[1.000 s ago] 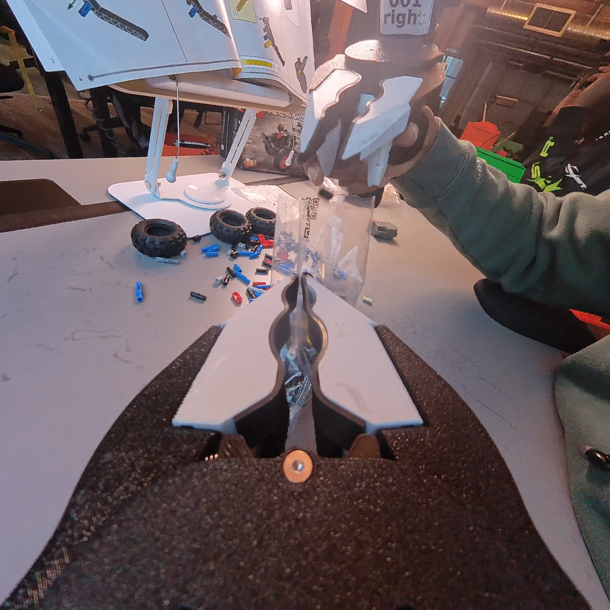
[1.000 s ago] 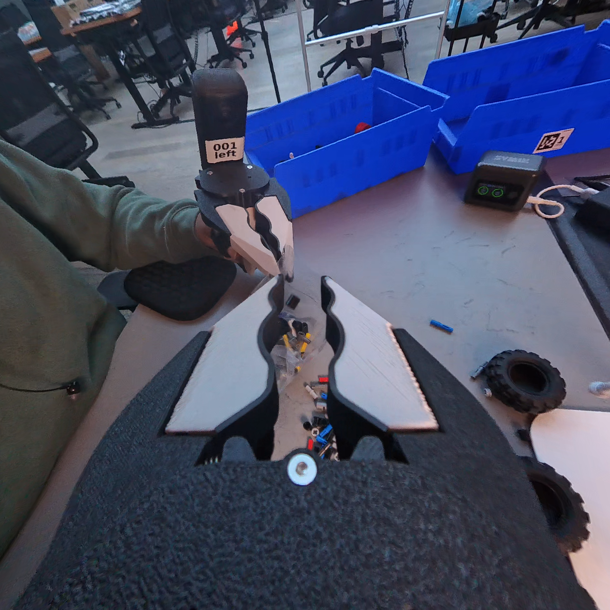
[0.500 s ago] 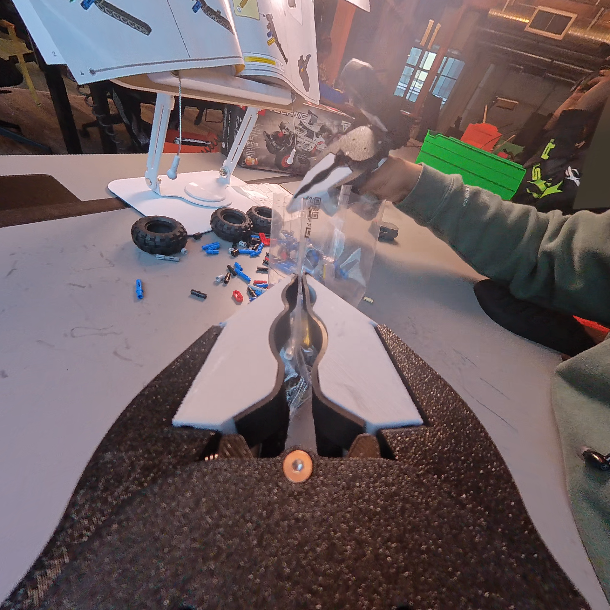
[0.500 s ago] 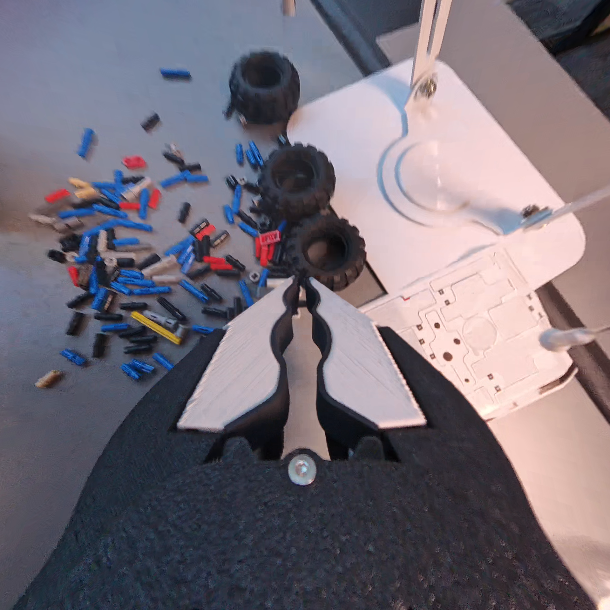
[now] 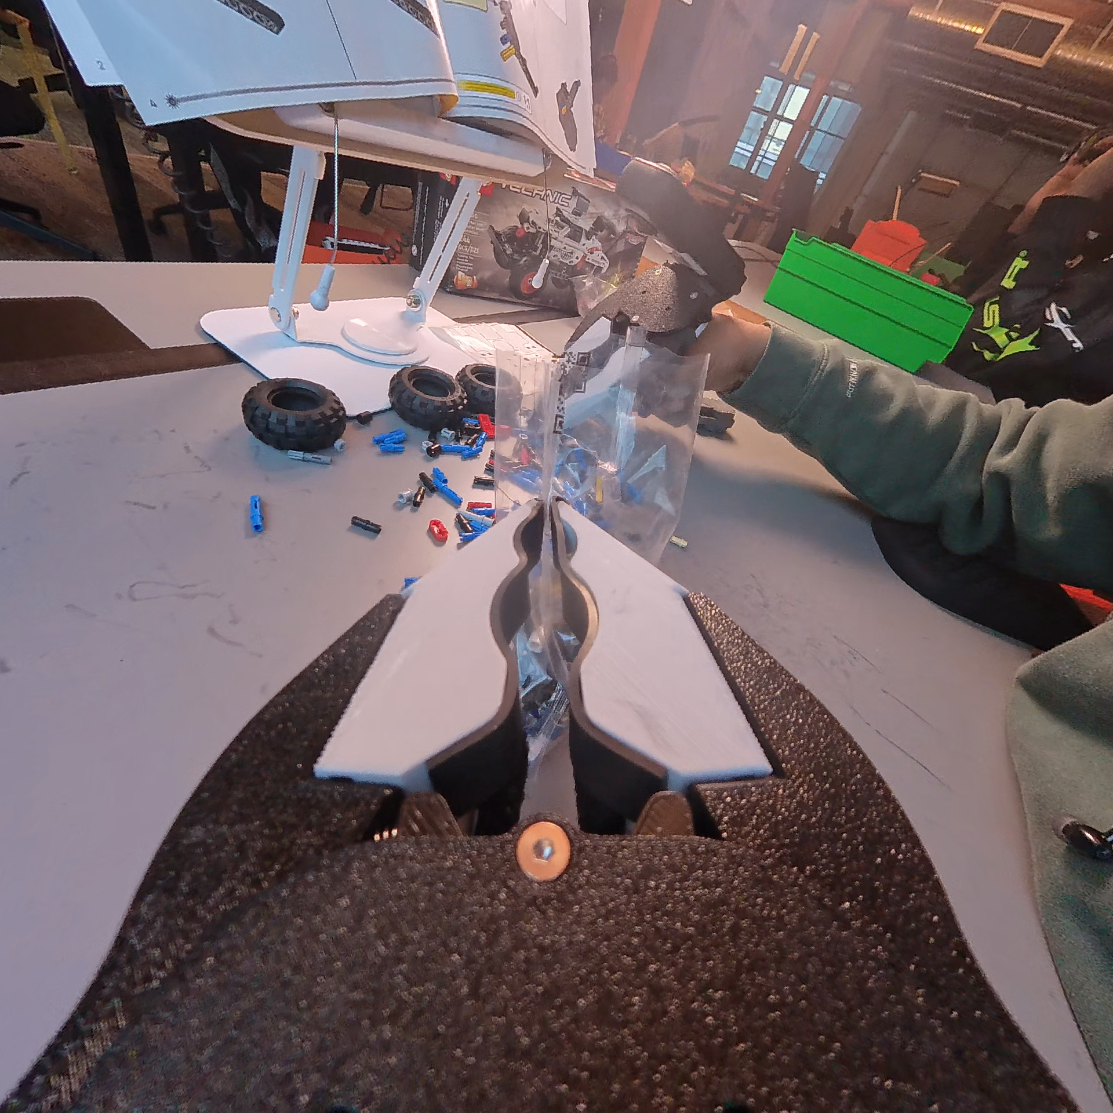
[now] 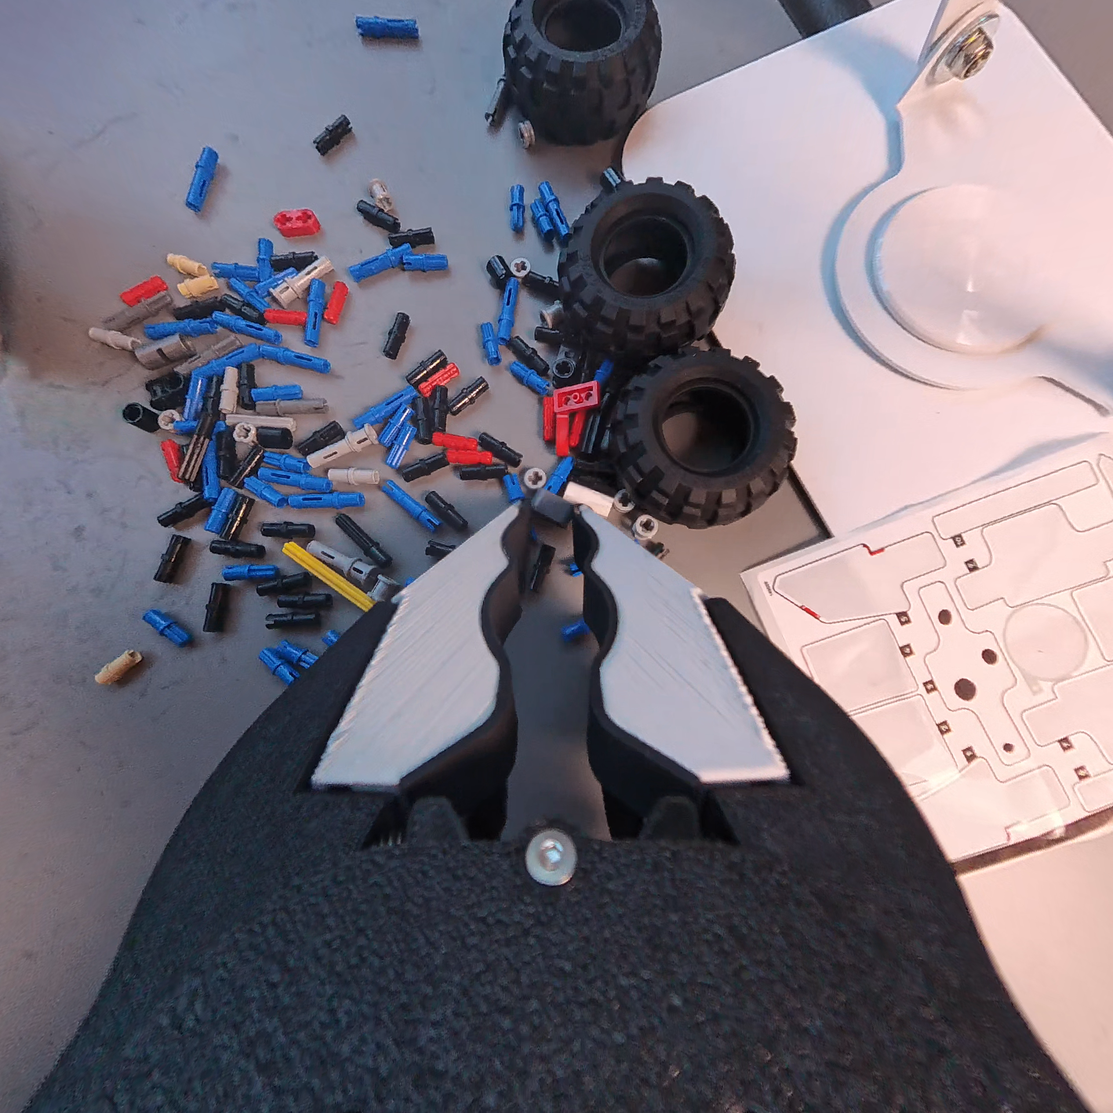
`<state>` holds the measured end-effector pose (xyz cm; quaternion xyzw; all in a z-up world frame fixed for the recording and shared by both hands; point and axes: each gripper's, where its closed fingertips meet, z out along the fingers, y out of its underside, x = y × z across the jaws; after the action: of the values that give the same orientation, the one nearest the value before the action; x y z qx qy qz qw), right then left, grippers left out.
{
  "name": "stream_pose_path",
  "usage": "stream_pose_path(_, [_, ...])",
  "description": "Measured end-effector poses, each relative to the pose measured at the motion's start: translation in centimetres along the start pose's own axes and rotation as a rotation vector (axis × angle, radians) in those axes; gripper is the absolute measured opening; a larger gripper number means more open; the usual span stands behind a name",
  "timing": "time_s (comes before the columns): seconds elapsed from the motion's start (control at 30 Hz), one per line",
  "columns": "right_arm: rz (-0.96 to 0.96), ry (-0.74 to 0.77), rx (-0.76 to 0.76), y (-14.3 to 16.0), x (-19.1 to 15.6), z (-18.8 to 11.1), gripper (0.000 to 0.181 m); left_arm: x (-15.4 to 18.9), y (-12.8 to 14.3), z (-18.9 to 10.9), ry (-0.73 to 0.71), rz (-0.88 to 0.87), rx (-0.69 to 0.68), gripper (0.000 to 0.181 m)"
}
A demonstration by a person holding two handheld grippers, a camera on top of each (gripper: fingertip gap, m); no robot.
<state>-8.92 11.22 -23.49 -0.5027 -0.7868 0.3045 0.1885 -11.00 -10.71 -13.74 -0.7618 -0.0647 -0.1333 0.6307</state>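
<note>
Left wrist view looks low and level across the table (image 5: 150,602) toward the tires (image 5: 293,413); right wrist view looks steeply down, close over the same tires (image 6: 647,268) and scattered pins (image 6: 289,421).

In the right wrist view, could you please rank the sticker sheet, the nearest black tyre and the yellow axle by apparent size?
1. Sticker sheet
2. Nearest black tyre, though nearness may flatter either
3. Yellow axle

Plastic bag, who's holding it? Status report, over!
Left gripper shut on clear plastic bag, bag upright. Right gripper low over loose pins, tips astride small grey piece, grip unclear. Three black tyres close beside.
</note>
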Motion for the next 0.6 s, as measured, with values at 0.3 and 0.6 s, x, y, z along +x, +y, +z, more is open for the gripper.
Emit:
stream_pose_path(0.3, [0.070,-0.030,0.058,-0.4,0.0,-0.8,0.000,0.3,-0.2,-0.1,0.005,0.010,0.005,0.001])
stream_pose_path(0.6, [-0.025,-0.044,0.162,-3.1,-1.4,-2.5,0.000,0.3,-0.2,-0.1,0.007,0.011,0.005,0.001])
